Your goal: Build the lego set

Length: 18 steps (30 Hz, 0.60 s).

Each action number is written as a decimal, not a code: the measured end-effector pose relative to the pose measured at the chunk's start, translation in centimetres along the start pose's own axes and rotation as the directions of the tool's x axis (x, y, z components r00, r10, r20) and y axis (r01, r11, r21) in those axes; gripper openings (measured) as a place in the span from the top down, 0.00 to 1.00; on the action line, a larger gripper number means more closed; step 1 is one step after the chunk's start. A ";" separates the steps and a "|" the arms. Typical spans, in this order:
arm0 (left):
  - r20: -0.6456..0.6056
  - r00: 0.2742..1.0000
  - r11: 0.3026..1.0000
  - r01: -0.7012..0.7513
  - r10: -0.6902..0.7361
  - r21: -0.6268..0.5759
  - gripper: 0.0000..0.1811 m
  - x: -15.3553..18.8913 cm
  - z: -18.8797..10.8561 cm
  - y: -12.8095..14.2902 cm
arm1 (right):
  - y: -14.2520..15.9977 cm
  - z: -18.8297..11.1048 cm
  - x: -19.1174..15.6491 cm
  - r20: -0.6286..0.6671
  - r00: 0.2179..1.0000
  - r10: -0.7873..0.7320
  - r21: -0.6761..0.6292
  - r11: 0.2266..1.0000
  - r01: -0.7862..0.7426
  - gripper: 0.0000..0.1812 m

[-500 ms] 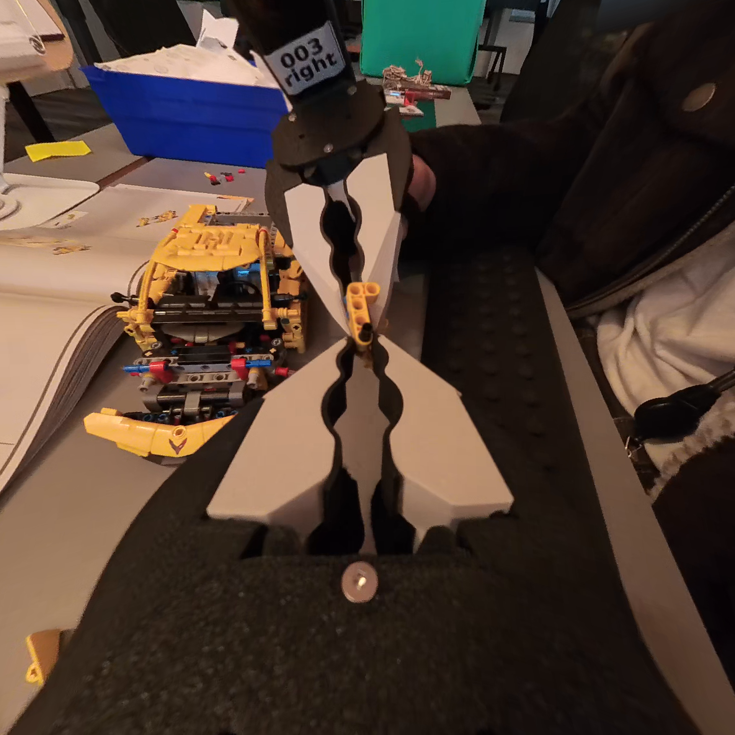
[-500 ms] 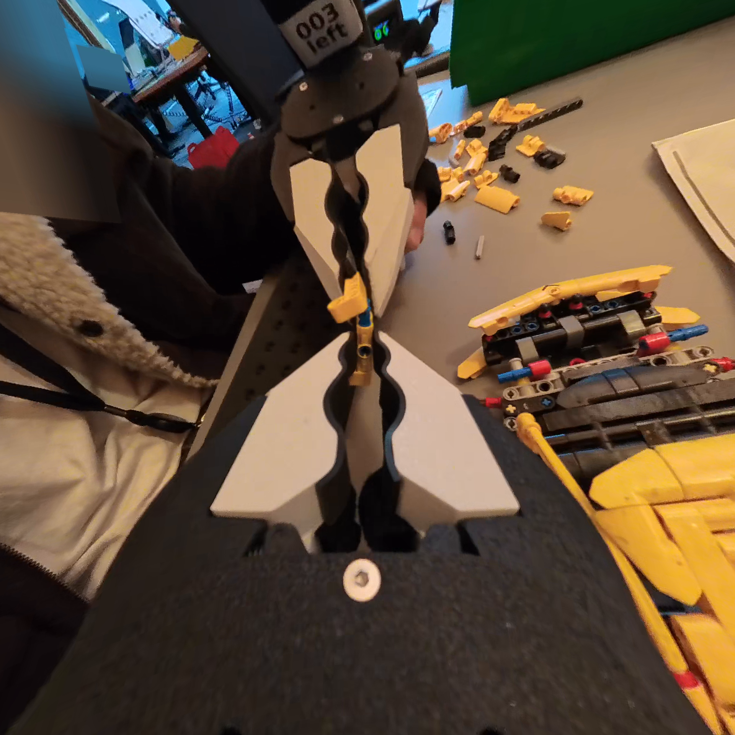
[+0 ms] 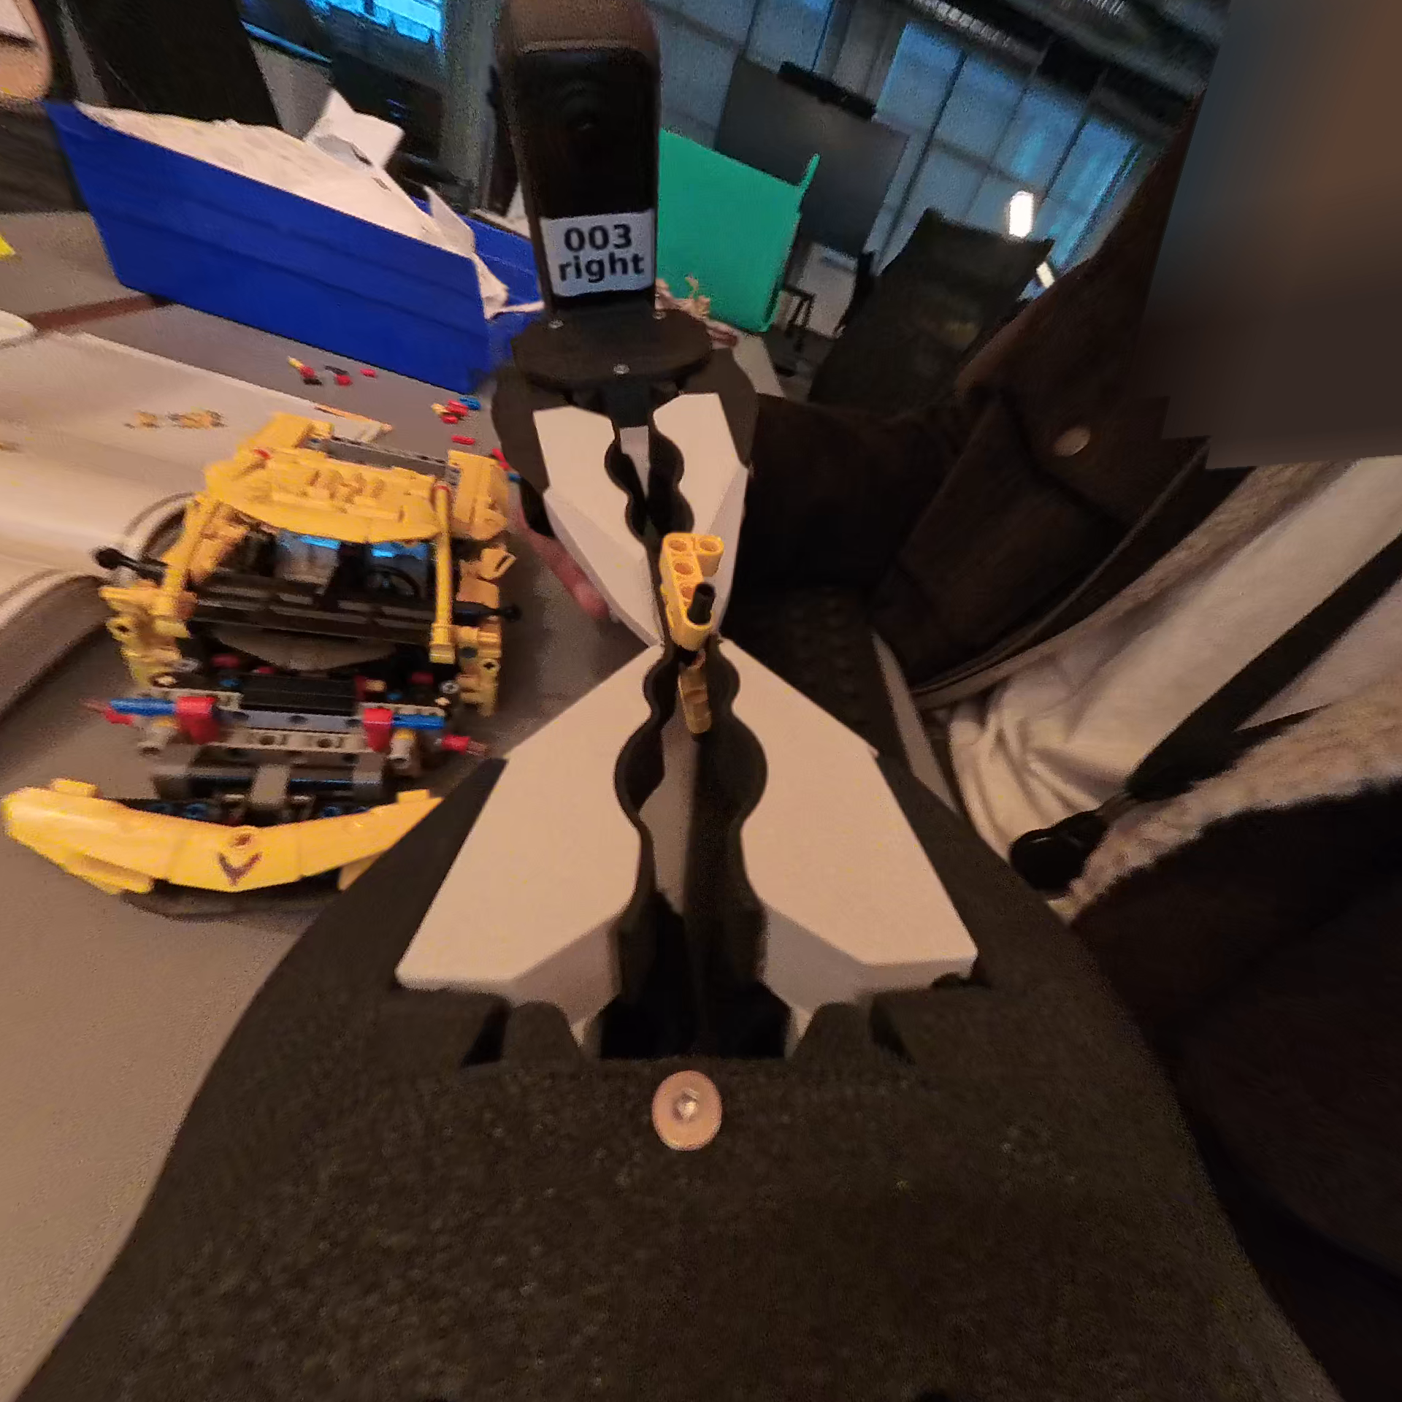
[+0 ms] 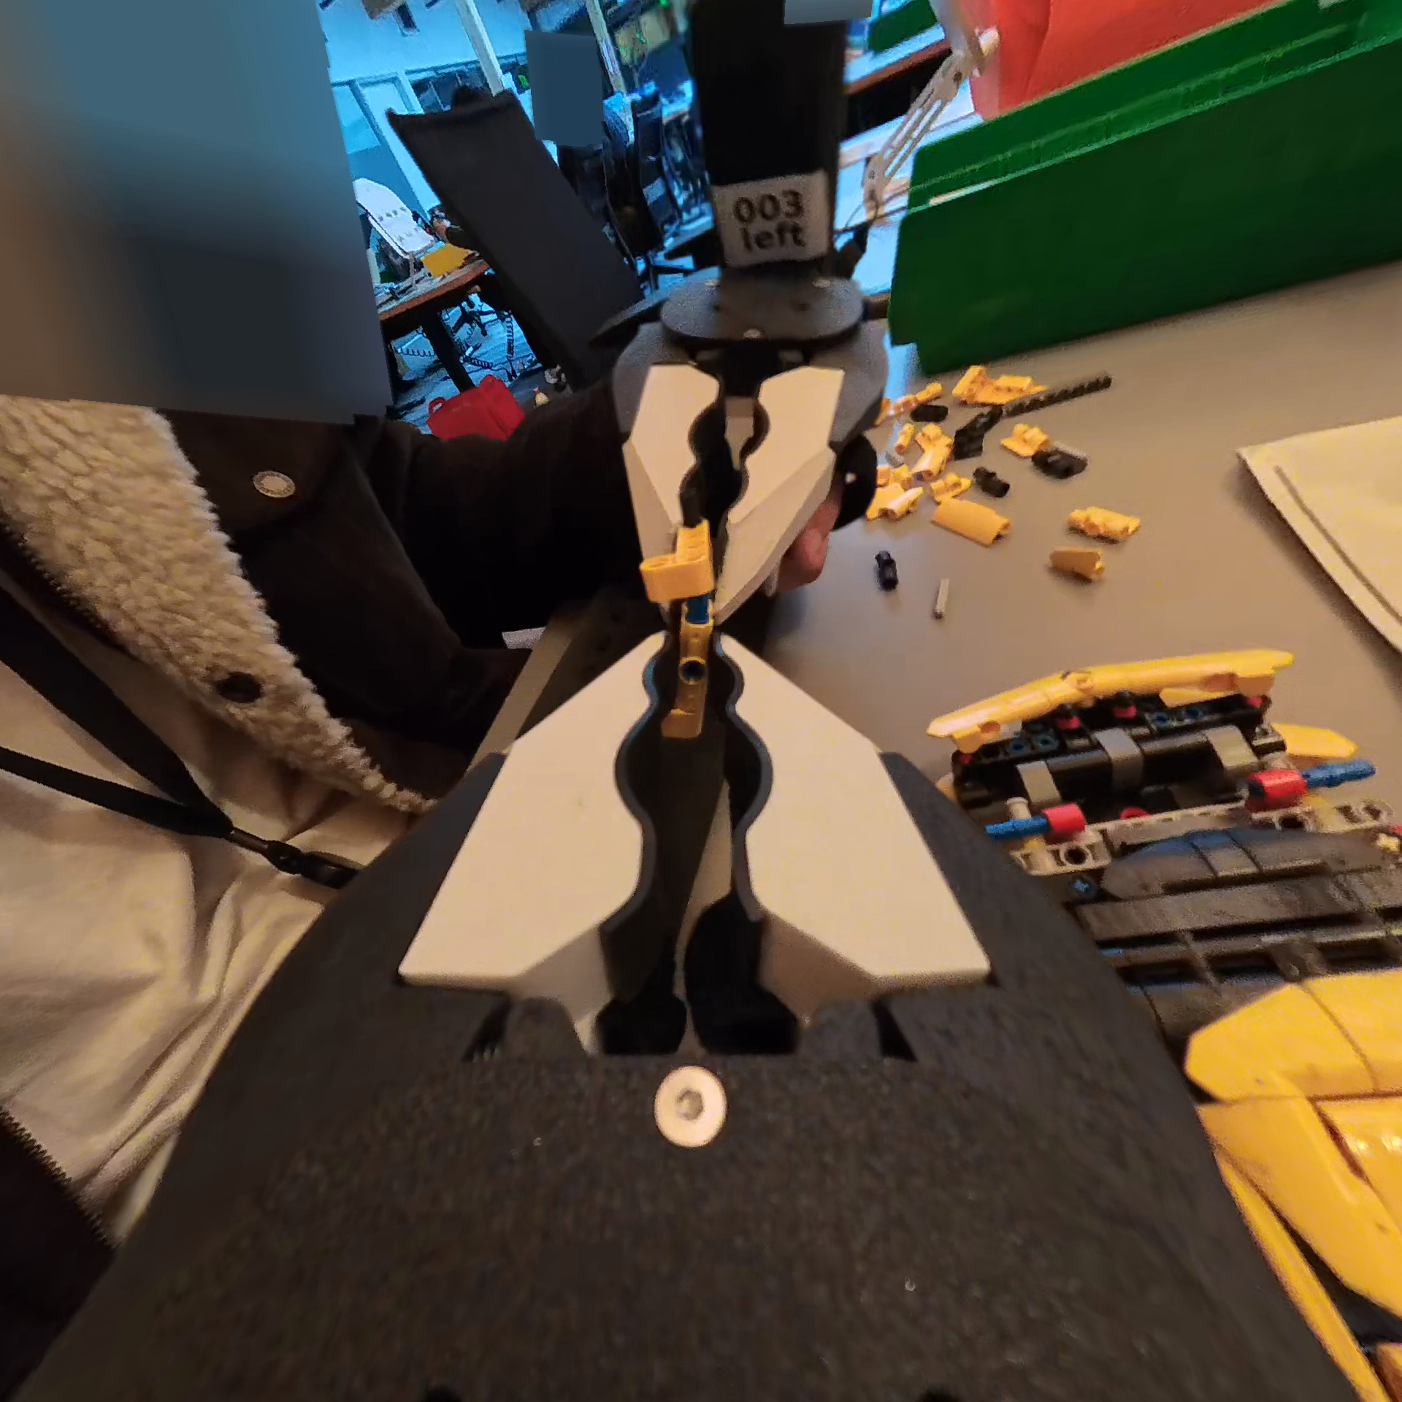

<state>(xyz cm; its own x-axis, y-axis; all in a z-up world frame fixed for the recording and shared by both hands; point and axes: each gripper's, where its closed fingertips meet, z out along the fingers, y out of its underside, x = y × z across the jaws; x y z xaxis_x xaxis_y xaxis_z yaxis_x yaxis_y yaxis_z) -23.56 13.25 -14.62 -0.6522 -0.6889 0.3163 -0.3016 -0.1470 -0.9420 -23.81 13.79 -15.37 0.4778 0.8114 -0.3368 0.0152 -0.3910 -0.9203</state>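
Note:
My left gripper (image 3: 686, 654) and right gripper (image 4: 692, 639) meet tip to tip above the table's near edge, in front of a person's dark jacket. The left gripper is shut on a small yellow angled beam (image 4: 677, 565), which shows edge-on in the left wrist view (image 3: 694, 694). The right gripper is shut on another yellow beam (image 3: 685, 580) with round holes and a black pin (image 3: 702, 599). In the right wrist view this beam (image 4: 689, 683) is narrow, with a blue pin at its tip. The two beams touch end to end between the tips.
A partly built yellow and black lego car (image 3: 303, 607) stands on the grey table (image 4: 1176, 796), with a loose yellow bumper (image 3: 205, 842) in front. Loose yellow and black parts (image 4: 979, 470) lie near a green bin (image 4: 1138, 227). A blue bin (image 3: 288, 250) and an open booklet (image 3: 68, 485) are also here. Less than 4 cm separates the two grippers' tips.
Both grippers have tilted upward, so more of the room shows behind them. They stay shut on their yellow beams, still tip to tip.

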 end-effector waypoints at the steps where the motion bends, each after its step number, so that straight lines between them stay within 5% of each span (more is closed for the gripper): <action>1: -0.027 0.999 0.999 0.044 -0.044 0.001 0.96 0.2 -0.1 0.0 | -0.1 0.1 -0.2 0.001 1.000 -0.010 0.003 1.000 0.010 0.96; 10: -0.103 0.965 0.969 0.245 -0.240 0.044 0.96 -0.3 -0.9 -0.5 | -1.1 0.6 0.4 -0.156 0.970 -0.187 -0.014 0.982 0.187 0.96; 18: -0.028 0.990 0.982 0.144 -0.141 0.120 0.95 -0.6 -1.0 -1.6 | -2.0 0.1 0.8 -0.172 0.973 -0.154 0.048 0.985 0.164 0.97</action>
<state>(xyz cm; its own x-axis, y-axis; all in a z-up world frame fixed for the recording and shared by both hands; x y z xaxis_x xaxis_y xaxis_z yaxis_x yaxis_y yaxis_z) -23.33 14.61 -13.21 -0.6223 -0.6410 0.4492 -0.3063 -0.3287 -0.8934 -23.58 15.25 -13.85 0.6137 0.7748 -0.1517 0.0517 -0.2312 -0.9715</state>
